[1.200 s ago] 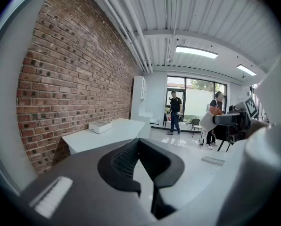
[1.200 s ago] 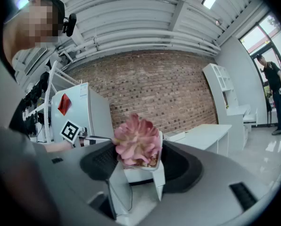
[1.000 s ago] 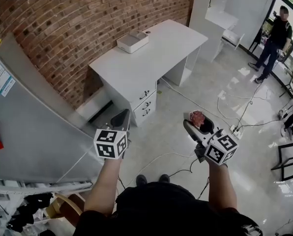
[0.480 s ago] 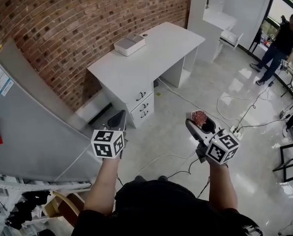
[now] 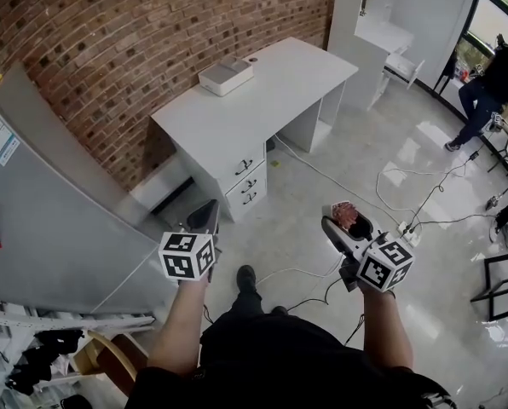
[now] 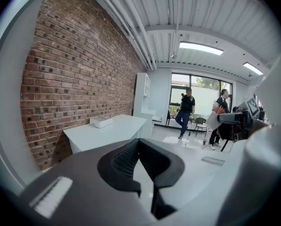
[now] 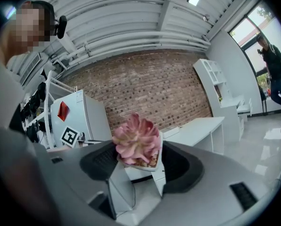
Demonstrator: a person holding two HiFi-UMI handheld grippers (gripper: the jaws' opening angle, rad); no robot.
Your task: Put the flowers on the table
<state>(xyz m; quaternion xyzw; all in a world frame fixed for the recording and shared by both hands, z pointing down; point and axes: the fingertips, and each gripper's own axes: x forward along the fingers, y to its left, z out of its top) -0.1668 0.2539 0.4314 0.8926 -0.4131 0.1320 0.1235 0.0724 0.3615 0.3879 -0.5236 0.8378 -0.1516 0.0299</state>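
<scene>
Flowers: we saw a pink rosette of thick, pointed petals (image 7: 136,141) sitting in a small white pot with brownish grit at its rim. In the head view it showed only as a small pink-and-white lump (image 5: 344,213).
Where the flowers were: in the air over the floor, between the right gripper's jaws and well apart from the bench.
Right gripper: the right gripper (image 7: 139,167) had its jaws closed in on the pot from both sides, black ribbed pads on white fingers, with the rosette standing upright above them.
Left gripper: the left gripper (image 6: 139,160) had its jaws parted, and we found nothing between the ribbed black pads, only floor seen through the gap.
Arm pose: both forearms reached forward at about the same height, the left gripper (image 5: 207,218) to the left and the right gripper (image 5: 348,225) to the right. Each carried a white marker cube (image 5: 187,256) close to the hand.
Bench: a smooth white bench (image 5: 271,92) with a flat rectangular top stood against the wall, with drawers (image 5: 248,181) under its near end.
On the bench: a low white box (image 5: 226,76) lay near the wall edge.
Wall: rough red brick wall (image 5: 152,32).
Floor: glossy pale floor (image 5: 407,143), crossed by thin cables (image 5: 339,177).
Only in the gripper views: we could read the petals, the grit and the pad ribbing there.
Only in the head view: we could see both arms together and the gap between the flowers and the bench.
Background: another person (image 5: 491,88) was far off by the windows.
</scene>
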